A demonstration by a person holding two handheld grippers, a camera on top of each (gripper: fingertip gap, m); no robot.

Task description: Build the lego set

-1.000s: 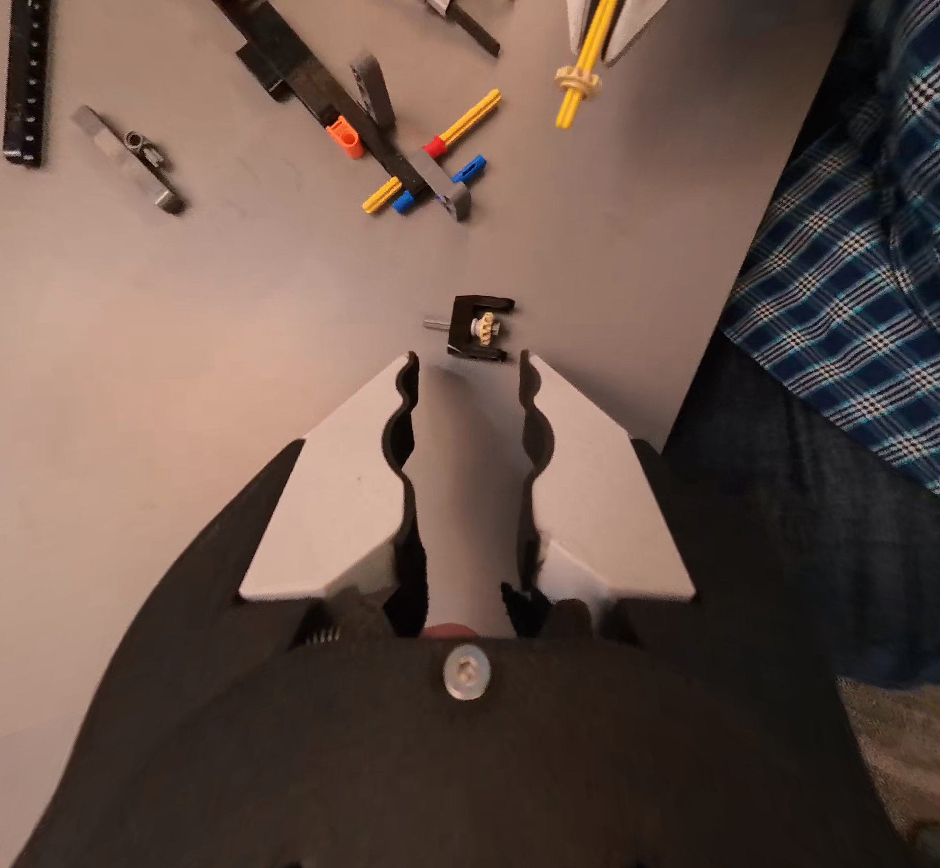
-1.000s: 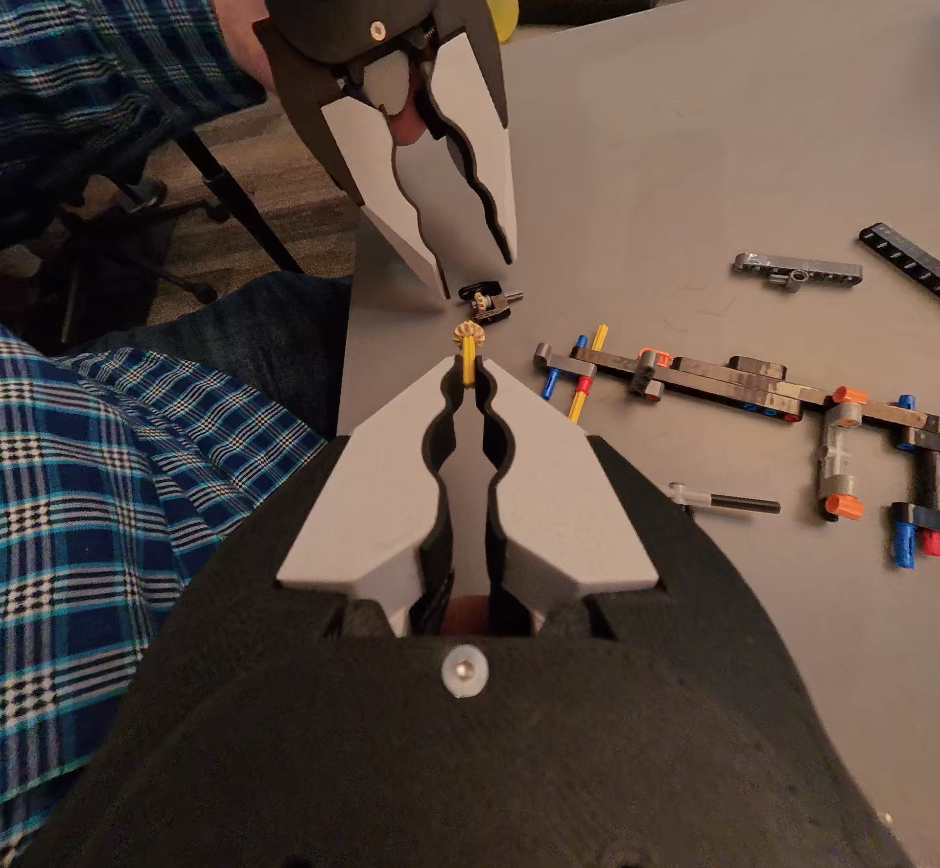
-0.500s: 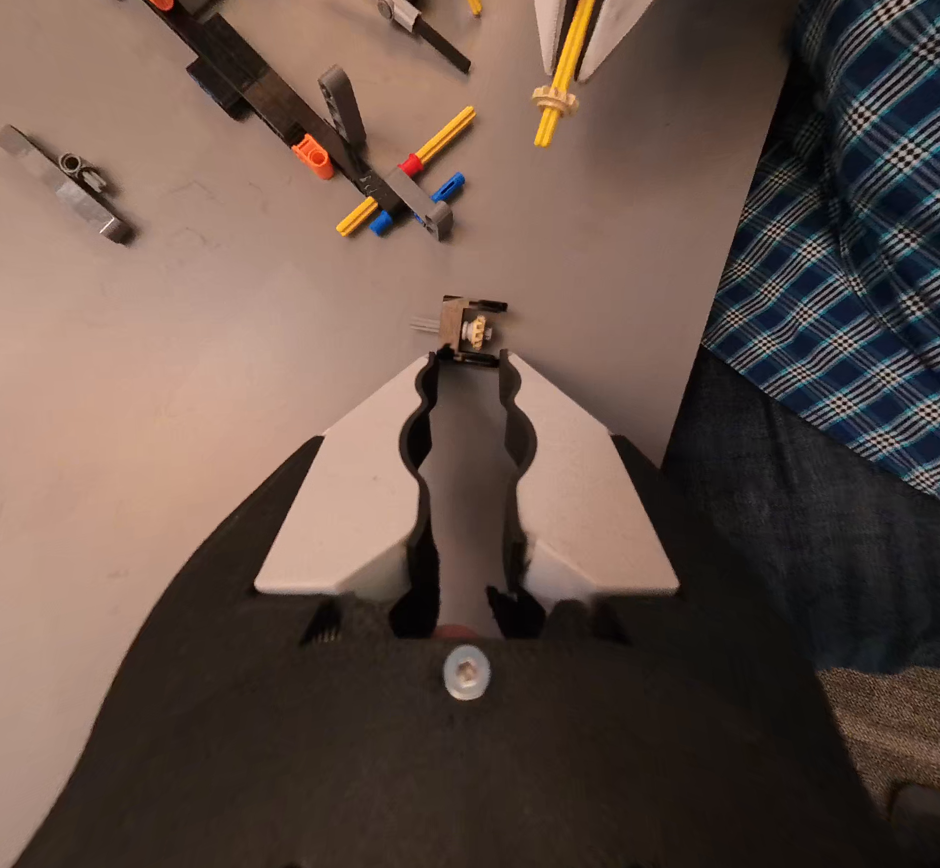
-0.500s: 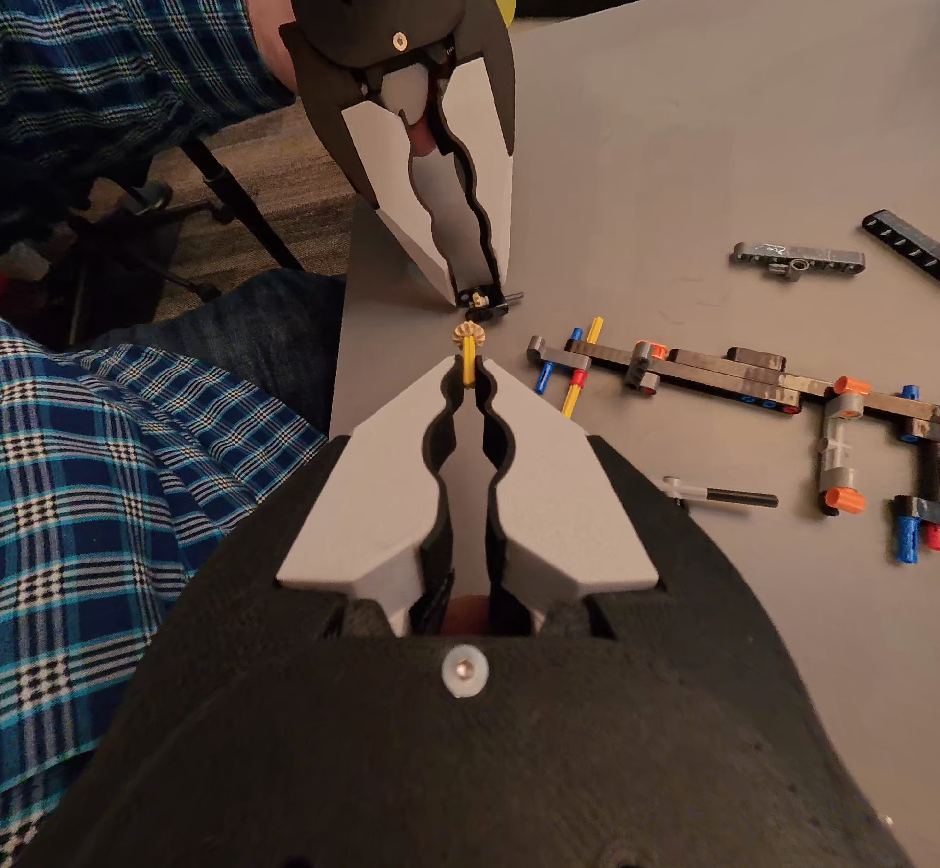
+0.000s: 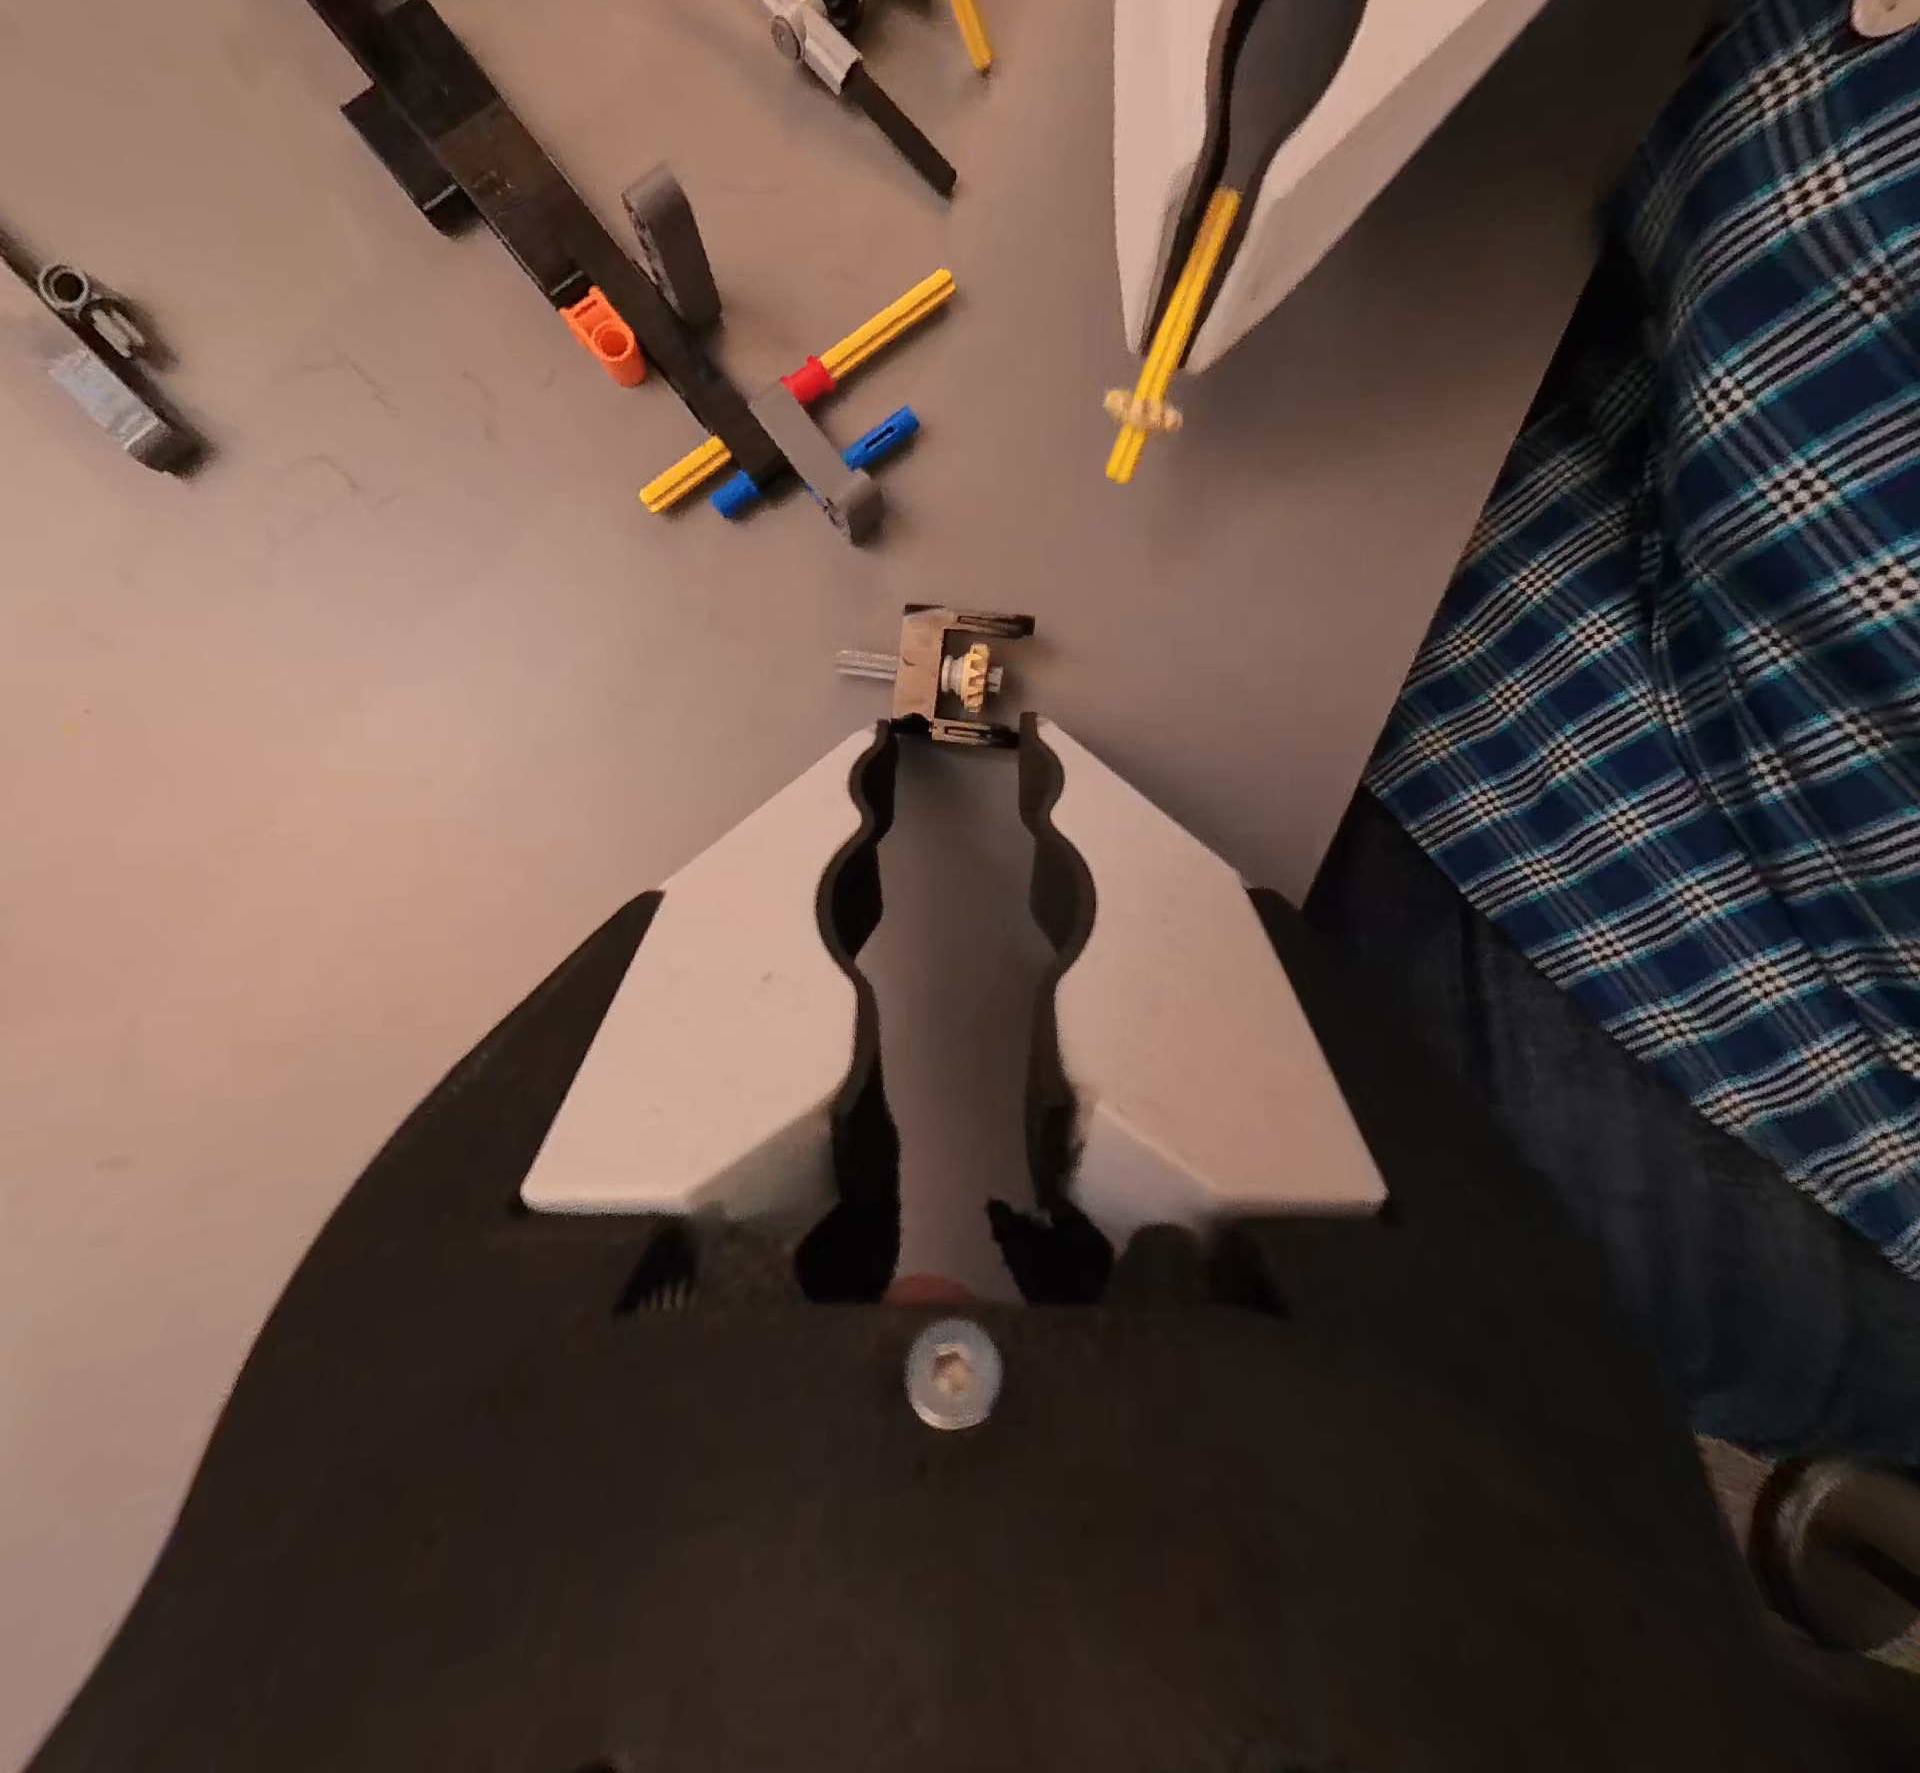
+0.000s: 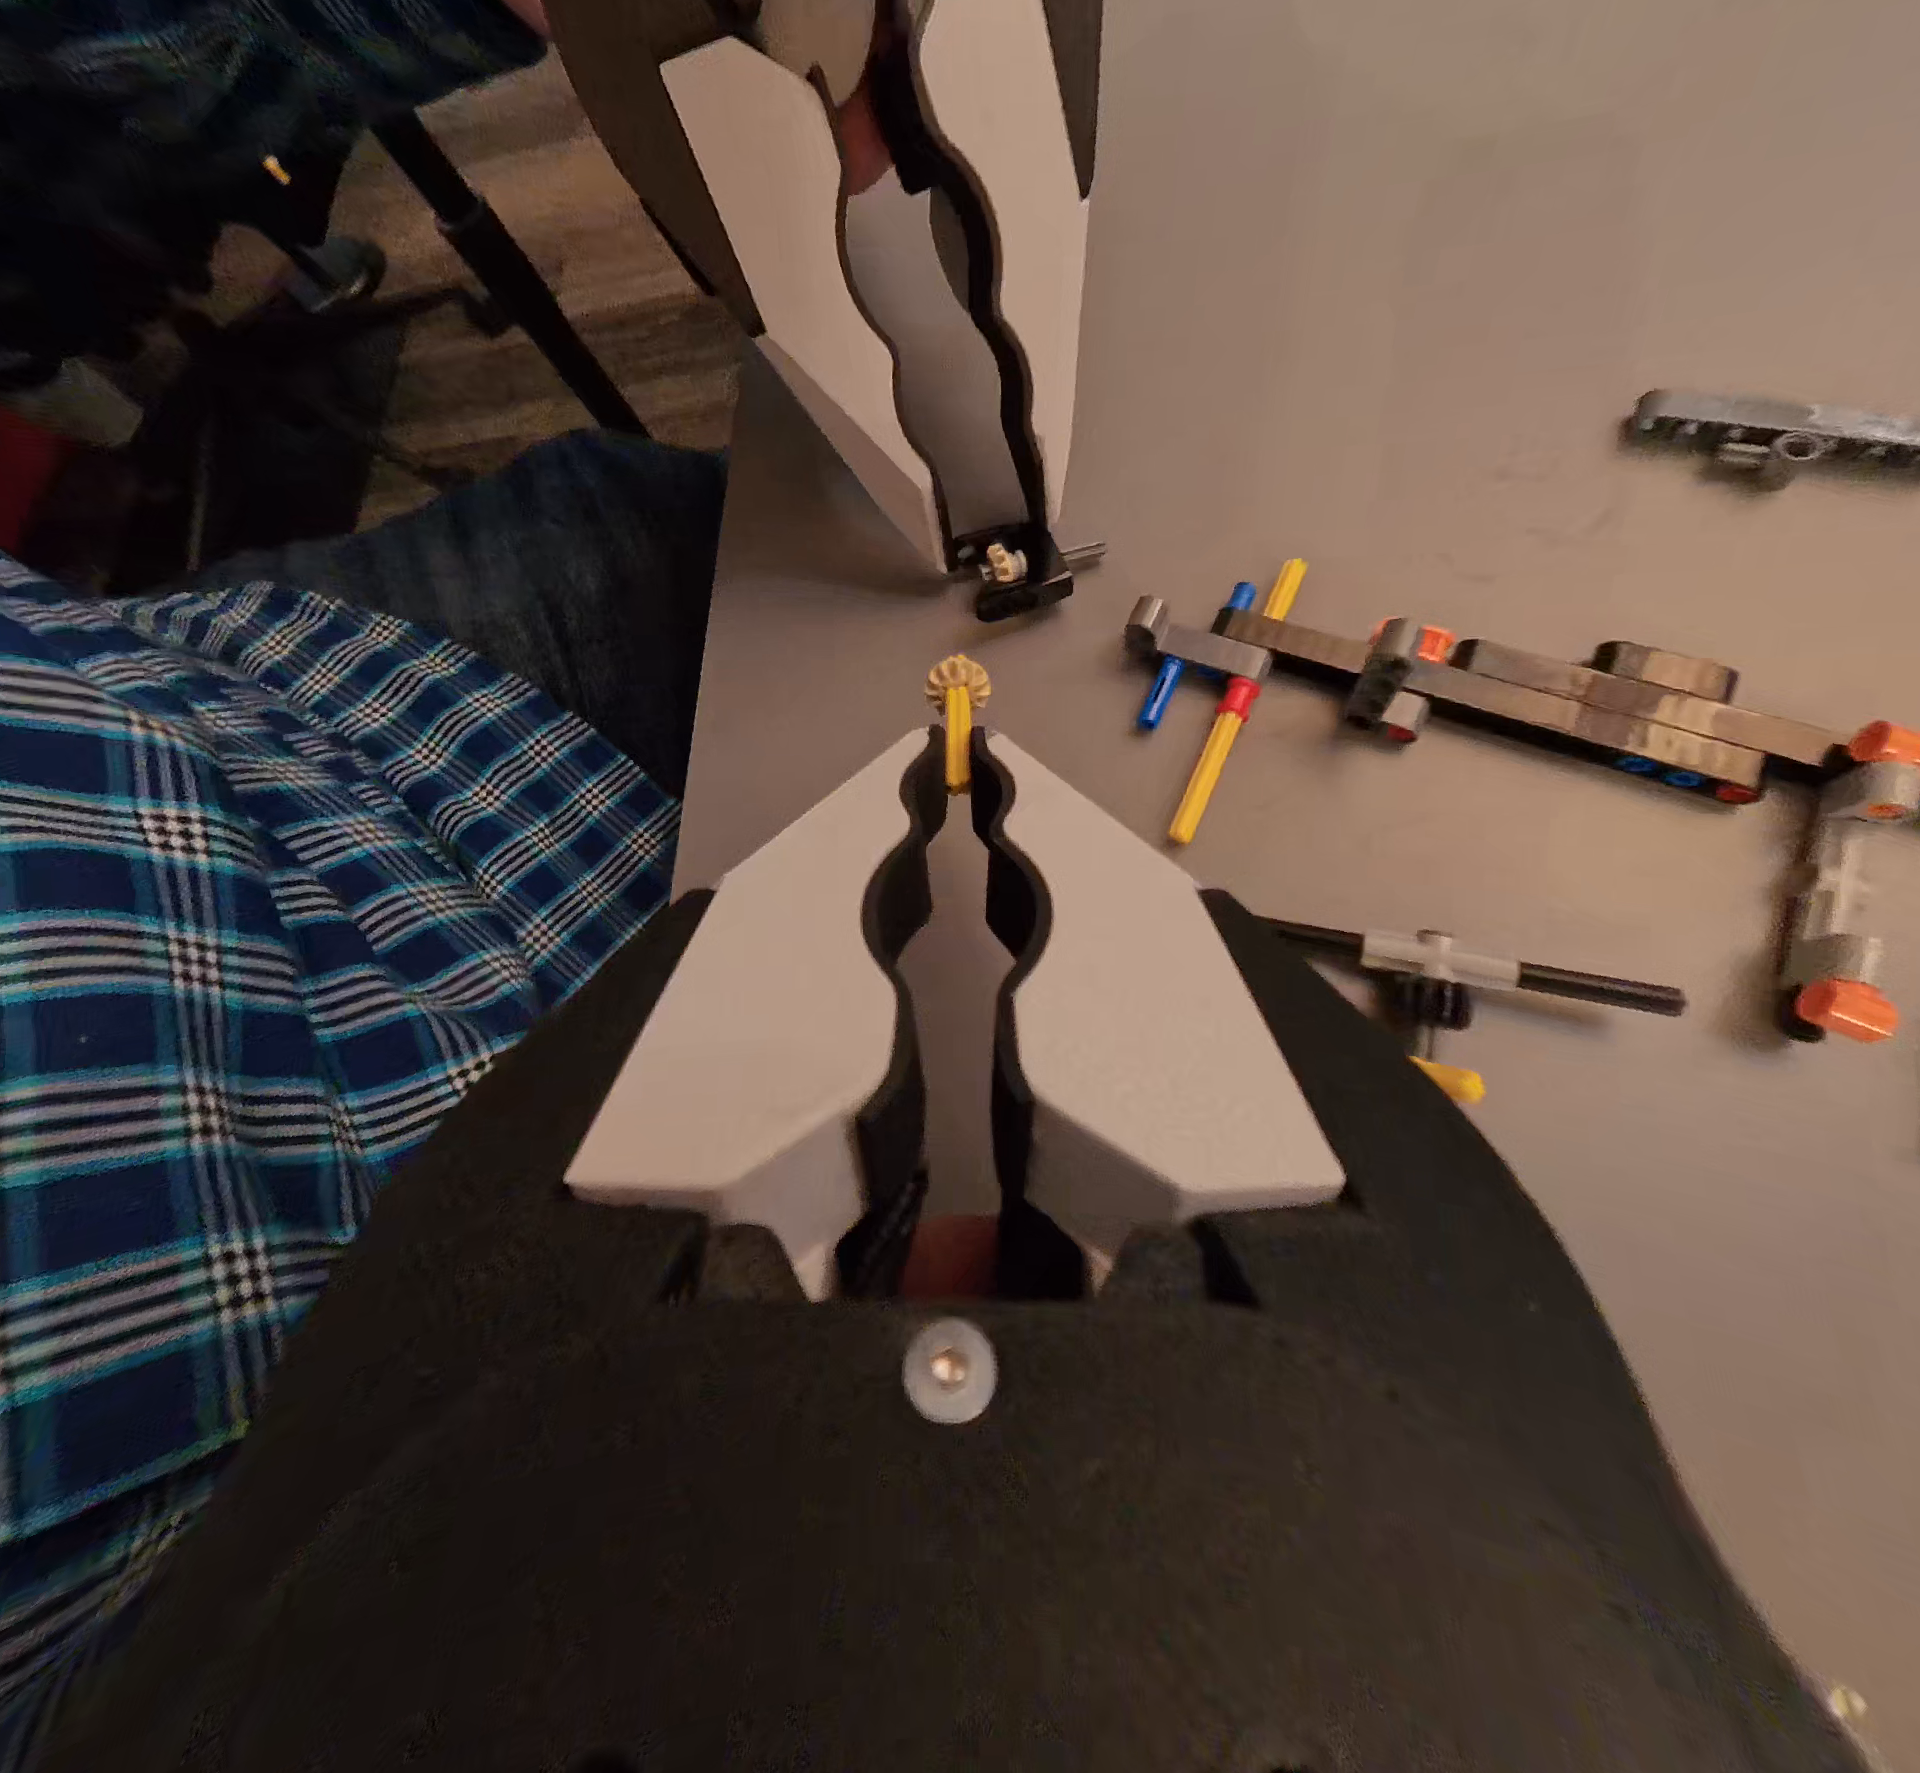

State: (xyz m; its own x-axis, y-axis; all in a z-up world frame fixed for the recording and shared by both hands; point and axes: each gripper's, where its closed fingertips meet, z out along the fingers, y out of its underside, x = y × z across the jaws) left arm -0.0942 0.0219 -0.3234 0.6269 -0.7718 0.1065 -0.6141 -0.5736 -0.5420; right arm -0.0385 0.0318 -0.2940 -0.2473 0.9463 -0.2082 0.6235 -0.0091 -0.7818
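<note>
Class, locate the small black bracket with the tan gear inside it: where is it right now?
The black bracket sits pinched at the left gripper tips, near the table's edge. The right gripper's yellow axle points toward it, not touching.

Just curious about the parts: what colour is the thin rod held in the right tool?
Yellow. The rod carries a small tan gear near its tip; the right wrist view shows it best.

the yellow axle (image 6: 957,755) runs hidden between the right hand-held gripper (image 6: 954,736) fingers

Bare counter (image 5: 312,840) left open on one side, far side blocked by the long black beam assembly (image 5: 499,165), near edge bounded by a plaid sleeve (image 5: 1714,632).
</note>
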